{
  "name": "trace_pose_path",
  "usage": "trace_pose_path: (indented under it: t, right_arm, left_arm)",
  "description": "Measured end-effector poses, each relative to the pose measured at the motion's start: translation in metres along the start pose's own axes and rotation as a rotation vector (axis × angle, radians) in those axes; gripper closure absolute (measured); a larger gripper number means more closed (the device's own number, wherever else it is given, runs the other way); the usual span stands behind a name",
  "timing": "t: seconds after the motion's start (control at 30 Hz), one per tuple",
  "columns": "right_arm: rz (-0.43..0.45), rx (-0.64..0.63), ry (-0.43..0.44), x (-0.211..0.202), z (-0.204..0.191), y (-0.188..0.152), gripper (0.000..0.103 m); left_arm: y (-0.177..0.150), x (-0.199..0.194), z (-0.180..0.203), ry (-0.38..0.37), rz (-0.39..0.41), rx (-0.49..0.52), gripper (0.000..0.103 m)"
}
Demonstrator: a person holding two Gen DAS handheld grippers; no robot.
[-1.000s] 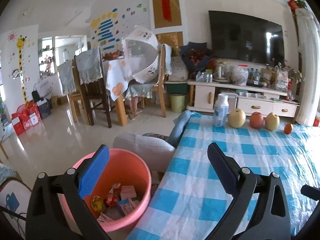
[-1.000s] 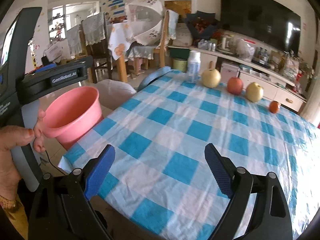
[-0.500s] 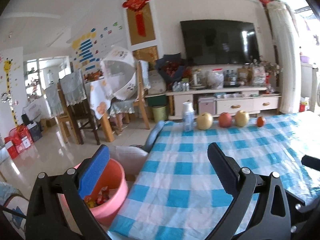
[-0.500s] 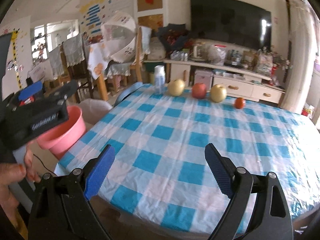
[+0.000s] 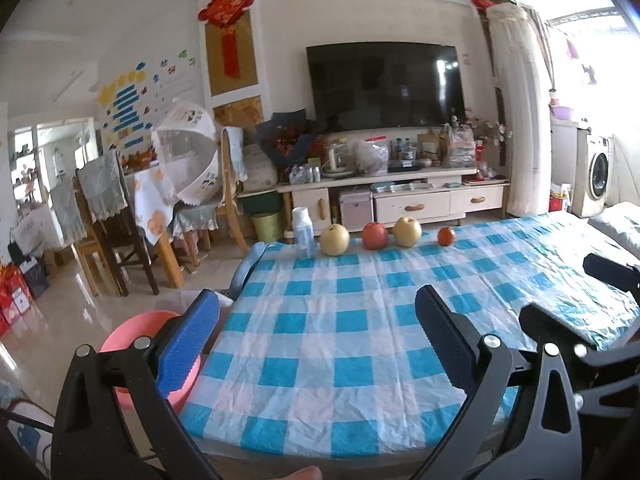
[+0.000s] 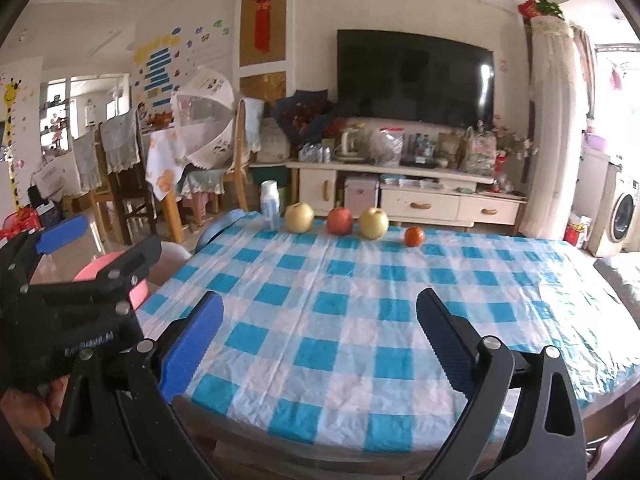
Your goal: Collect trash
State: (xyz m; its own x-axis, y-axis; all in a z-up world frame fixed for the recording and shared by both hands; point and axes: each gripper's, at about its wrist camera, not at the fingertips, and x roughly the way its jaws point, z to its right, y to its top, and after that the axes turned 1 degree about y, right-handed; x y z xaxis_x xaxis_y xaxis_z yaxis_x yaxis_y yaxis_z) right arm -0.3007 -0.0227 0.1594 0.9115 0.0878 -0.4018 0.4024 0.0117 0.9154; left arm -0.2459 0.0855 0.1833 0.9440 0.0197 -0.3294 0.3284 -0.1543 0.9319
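Both tools are held low at the near edge of the table (image 5: 352, 364), each with its jaws spread wide and nothing between them: the left gripper (image 5: 316, 344) and the right gripper (image 6: 320, 340) look down the checked tablecloth (image 6: 360, 300) toward the far edge. No wrapper or scrap of rubbish shows anywhere on the cloth in either view. What stands there is a row at about twelve o'clock along the far edge: a white bottle (image 5: 303, 231), a yellow pear (image 5: 335, 239), a red apple (image 5: 375, 235), a second yellow pear (image 5: 407, 231) and a small orange fruit (image 5: 446, 236), all well apart from both grippers. The pink bucket (image 5: 136, 332) that seems to serve as the trash bin sits on the floor off the table's left corner, at about nine o'clock from the left gripper and partly hidden behind its blue pad; its contents cannot be seen from here. In the right wrist view the bucket (image 6: 100, 268) lies at about ten o'clock, behind the left tool's body. The left hand is plainly the nearer one to the bucket. Judging by the cleared cloth, the collecting looks close to finished, unless the bottle counts as rubbish, in which case it lies straight ahead, upright, roughly equally far from both grippers.
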Motion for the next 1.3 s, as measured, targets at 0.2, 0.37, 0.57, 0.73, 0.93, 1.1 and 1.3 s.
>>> trace_pose_path:
  t: [0.2,0.37,0.57,0.73,0.93,1.1,1.3]
  right_arm:
    - [0.024,0.027,-0.043,-0.015,0.017,0.002,0.006]
    - [0.052,0.052,-0.069,-0.029,0.029,0.004,0.006]
    - [0.083,0.059,-0.102,-0.045,0.039,0.005,0.006]
    - [0.098,0.059,-0.133,-0.055,0.045,0.005,0.006]
    - [0.106,0.057,-0.155,-0.060,0.049,0.004,0.006]
    - [0.112,0.052,-0.166,-0.062,0.049,0.004,0.006]
    - [0.115,0.049,-0.172,-0.064,0.051,0.004,0.006]
  left_arm:
    - [0.010,-0.023,0.006,-0.045,0.045,-0.031,0.004]
    - [0.015,-0.036,0.014,-0.051,0.067,-0.021,0.004]
    - [0.019,-0.047,0.024,-0.077,0.074,-0.012,0.004]
    - [0.021,-0.053,0.029,-0.095,0.080,-0.009,0.004]
    - [0.023,-0.058,0.031,-0.095,0.089,-0.006,0.004]
    - [0.024,-0.059,0.031,-0.093,0.092,-0.005,0.004]
    - [0.023,-0.058,0.031,-0.093,0.090,-0.005,0.004]
